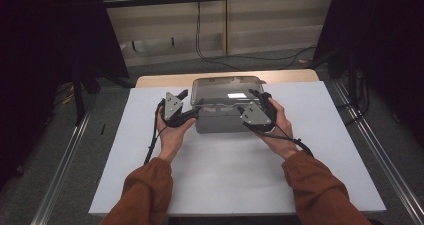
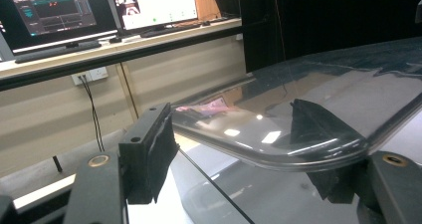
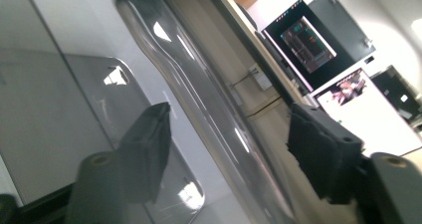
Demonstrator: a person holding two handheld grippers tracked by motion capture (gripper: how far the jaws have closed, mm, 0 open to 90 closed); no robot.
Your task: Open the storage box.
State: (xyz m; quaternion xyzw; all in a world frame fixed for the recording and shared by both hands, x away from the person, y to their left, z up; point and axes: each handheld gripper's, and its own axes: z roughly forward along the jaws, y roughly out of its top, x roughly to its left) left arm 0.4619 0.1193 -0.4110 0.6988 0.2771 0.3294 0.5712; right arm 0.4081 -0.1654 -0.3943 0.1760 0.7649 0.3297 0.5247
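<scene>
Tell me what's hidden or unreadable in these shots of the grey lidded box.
- Contents of the grey plastic box: high view, hidden by glare on its clear lid.
- Left claw: one pad sits under the lid rim, contact unclear.
- Monitor text: left gripper view, too small.

Right gripper [image 3: 229, 149]: 2 jaws apart, straddling clear lid [image 3: 199, 104] rim of grey box [image 3: 45, 114]; monitors [image 3: 303, 40] behind.

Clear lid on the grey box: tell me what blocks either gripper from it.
Nothing visible does. The left gripper and right gripper both sit open at the clear lid of the grey box, jaws straddling its edge.
</scene>
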